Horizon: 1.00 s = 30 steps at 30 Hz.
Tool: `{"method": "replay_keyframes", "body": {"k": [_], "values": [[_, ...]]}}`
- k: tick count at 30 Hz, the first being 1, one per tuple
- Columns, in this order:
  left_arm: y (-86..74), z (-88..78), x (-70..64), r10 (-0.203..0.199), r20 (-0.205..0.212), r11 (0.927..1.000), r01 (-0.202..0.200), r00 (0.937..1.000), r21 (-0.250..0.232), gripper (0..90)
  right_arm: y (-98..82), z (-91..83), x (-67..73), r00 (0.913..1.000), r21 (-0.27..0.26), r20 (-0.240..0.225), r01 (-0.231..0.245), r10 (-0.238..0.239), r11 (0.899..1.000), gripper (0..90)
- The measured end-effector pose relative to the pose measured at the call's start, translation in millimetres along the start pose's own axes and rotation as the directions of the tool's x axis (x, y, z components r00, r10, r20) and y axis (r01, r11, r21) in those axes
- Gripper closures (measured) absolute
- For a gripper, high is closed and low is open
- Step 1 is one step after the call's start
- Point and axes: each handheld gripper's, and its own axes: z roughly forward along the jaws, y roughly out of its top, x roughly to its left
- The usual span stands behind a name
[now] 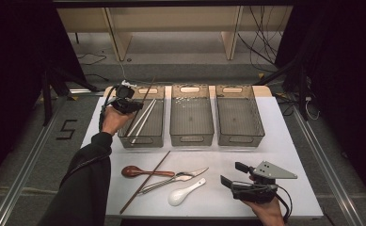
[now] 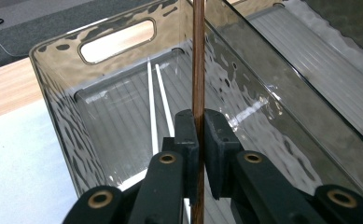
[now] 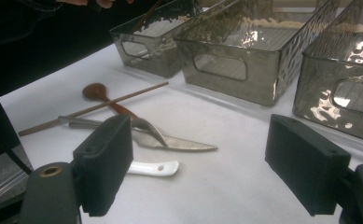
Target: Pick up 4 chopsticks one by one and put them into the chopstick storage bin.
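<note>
My left gripper [image 1: 126,104] [image 2: 200,126] is shut on a brown wooden chopstick [image 1: 147,92] [image 2: 198,56] and holds it over the left clear bin [image 1: 143,137] [image 2: 58,84]. Two white chopsticks [image 1: 143,120] [image 2: 152,102] lie in that bin. At the table's front right, my right gripper [image 1: 231,173] [image 3: 205,156] is open with nothing between its pads. Left of it on the white mat lie a second brown chopstick [image 1: 145,181] [image 3: 100,107], a wooden spoon [image 1: 133,171] [image 3: 95,91], a metal knife [image 1: 197,172] [image 3: 184,143] with other metal cutlery, and a white spoon [image 1: 180,194] [image 3: 151,168].
A middle bin [image 1: 191,137] and a right bin [image 1: 239,137] stand in a row with the left one at the back of the mat. The person's dark sleeve [image 1: 84,183] reaches up the left side. Bare mat lies between the cutlery and the bins.
</note>
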Motion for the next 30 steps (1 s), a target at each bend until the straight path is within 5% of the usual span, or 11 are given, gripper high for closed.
{"method": "replay_keyframes", "body": {"k": [12, 19, 22, 30], "values": [[-6.5, 6.4, 1.5, -0.015, -0.007, 0.9994, 0.015, 0.9999, 0.031, 82.1, 0.0, 0.0, 0.1, 1.0, -0.001, 0.0, 0.0, 0.0, 1.0, 23.8], [-6.4, -0.7, -0.4, -0.042, -0.007, 0.9985, 0.042, 0.9991, 0.035, 66.9, 0.0, -0.1, 0.0, 1.0, -0.001, 0.001, 0.0, 0.0, 1.0, 23.8], [-7.4, -10.4, -5.2, -0.081, 0.032, 0.9964, 0.08, 0.9962, 0.029, 58.7, 0.0, -0.2, 0.2, 1.0, -0.002, 0.001, 0.0, 0.0, 1.0, 23.8], [-20.0, -35.5, -25.2, -0.11, 0.102, 0.994, 0.109, 0.9887, 0.016, 39.8, 0.0, -0.2, 0.4, 1.0, -0.003, 0.001, 0.0, 0.0, 1.0, 23.8]]}}
